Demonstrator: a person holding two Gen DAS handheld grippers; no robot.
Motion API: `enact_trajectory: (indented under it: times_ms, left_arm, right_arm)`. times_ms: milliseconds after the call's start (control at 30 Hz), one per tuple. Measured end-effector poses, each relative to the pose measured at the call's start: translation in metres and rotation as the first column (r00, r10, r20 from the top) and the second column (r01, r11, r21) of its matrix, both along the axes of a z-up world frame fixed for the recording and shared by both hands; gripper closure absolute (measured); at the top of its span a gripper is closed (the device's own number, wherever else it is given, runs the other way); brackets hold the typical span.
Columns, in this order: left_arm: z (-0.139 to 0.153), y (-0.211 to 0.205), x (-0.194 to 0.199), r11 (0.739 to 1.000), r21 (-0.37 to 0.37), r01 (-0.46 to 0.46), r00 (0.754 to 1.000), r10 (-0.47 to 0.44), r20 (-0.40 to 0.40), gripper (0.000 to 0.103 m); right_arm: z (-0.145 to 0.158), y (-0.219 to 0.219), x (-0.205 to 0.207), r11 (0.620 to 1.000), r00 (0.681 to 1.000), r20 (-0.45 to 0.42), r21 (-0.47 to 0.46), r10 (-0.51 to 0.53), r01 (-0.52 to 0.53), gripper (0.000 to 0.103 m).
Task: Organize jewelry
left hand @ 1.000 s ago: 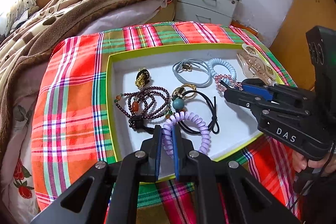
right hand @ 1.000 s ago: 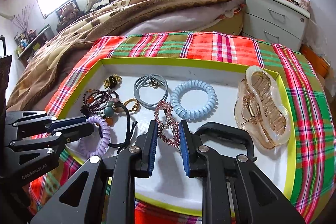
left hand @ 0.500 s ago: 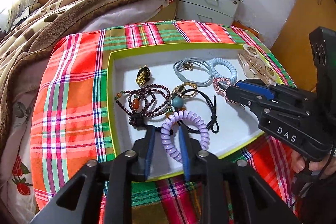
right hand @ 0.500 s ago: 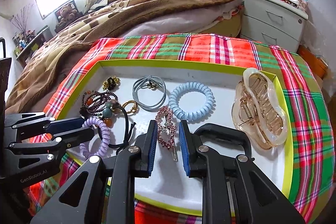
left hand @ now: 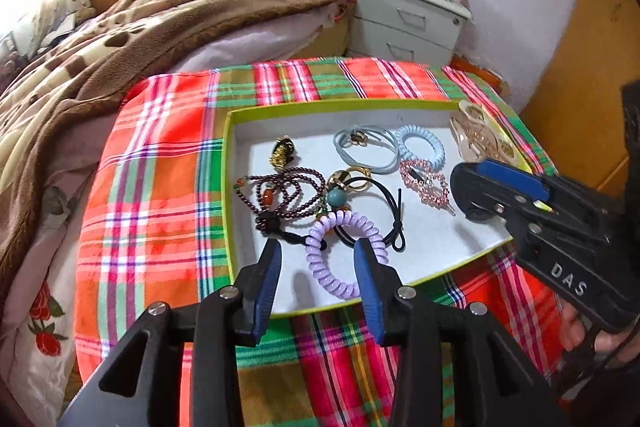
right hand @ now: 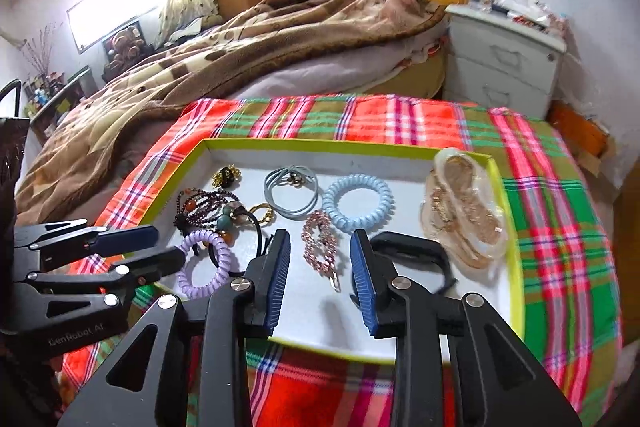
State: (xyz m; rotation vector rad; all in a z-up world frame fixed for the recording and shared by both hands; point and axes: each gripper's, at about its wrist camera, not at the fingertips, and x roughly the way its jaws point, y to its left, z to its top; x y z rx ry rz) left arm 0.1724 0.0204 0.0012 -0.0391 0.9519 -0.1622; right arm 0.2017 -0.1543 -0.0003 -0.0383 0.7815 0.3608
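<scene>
Left gripper (left hand: 318, 269) is hanging spread over lilac coil hair tie (left hand: 340, 253); right gripper (right hand: 320, 269) is gaping above pink rhinestone clip (right hand: 320, 247), seemingly untouched, in tray (right hand: 516, 291).

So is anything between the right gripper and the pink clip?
Nothing visible. The right gripper is open, and the pink clip lies flat on the tray floor just ahead of its fingertips. The blue coil tie touches the clip's far end, beyond it.
</scene>
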Motion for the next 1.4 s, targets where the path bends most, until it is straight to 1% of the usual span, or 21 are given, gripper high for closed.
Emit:
enact_trajectory:
  times_ms: [67, 167, 267, 300, 367, 433, 600, 700, 1000, 1200, 1400]
  left_arm:
    - [0.005, -0.001, -0.007, 0.999, 0.032, -0.036, 0.999, 0.035, 0.03, 0.058]
    - [0.008, 0.002, -0.019, 0.998, 0.022, -0.064, 0.997, 0.063, 0.052, 0.058]
    - [0.012, -0.004, -0.034, 0.993, 0.08, -0.087, 0.992, 0.079, 0.099, 0.058]
    - [0.013, -0.005, -0.037, 0.993, 0.083, -0.088, 0.991, 0.079, 0.11, 0.058]
    - [0.014, -0.007, -0.045, 0.994, 0.067, -0.083, 0.99, 0.074, 0.123, 0.058]
    - [0.015, -0.009, -0.052, 0.993, 0.068, -0.099, 0.987, 0.089, 0.135, 0.058]
    - [0.018, -0.012, -0.07, 0.984, 0.086, -0.157, 0.971, 0.138, 0.196, 0.058]
    - [0.019, -0.014, -0.079, 0.979, 0.102, -0.175, 0.965, 0.15, 0.213, 0.058]
    - [0.012, -0.018, -0.091, 0.978, 0.108, -0.179, 0.969, 0.156, 0.192, 0.058]
    - [0.013, -0.017, -0.094, 0.977, 0.098, -0.187, 0.967, 0.166, 0.195, 0.058]
    - [0.01, -0.014, -0.095, 0.976, 0.078, -0.205, 0.966, 0.189, 0.179, 0.058]
  right_arm:
    - [0.004, -0.004, -0.01, 1.0, 0.999, 0.022, -0.003, -0.028, 0.028, 0.071]
    - [0.008, -0.011, -0.025, 0.998, 0.997, 0.044, 0.007, -0.063, 0.062, 0.07]
    - [0.01, -0.016, -0.04, 0.996, 0.994, 0.061, 0.015, -0.09, 0.089, 0.07]
    - [0.01, -0.017, -0.045, 0.995, 0.993, 0.069, 0.018, -0.098, 0.097, 0.07]
    - [0.01, -0.019, -0.054, 0.993, 0.99, 0.084, 0.023, -0.113, 0.112, 0.07]
    - [0.012, -0.018, -0.063, 0.993, 0.989, 0.093, 0.021, -0.117, 0.116, 0.07]
    - [0.013, -0.023, -0.081, 0.99, 0.984, 0.113, 0.038, -0.137, 0.133, 0.07]
    - [0.011, -0.022, -0.088, 0.991, 0.985, 0.112, 0.043, -0.131, 0.127, 0.07]
    - [0.012, -0.018, -0.1, 0.992, 0.984, 0.128, 0.053, -0.124, 0.118, 0.07]
    - [0.011, -0.016, -0.103, 0.991, 0.983, 0.131, 0.058, -0.126, 0.119, 0.07]
    - [0.011, -0.015, -0.104, 0.992, 0.984, 0.132, 0.062, -0.12, 0.112, 0.07]
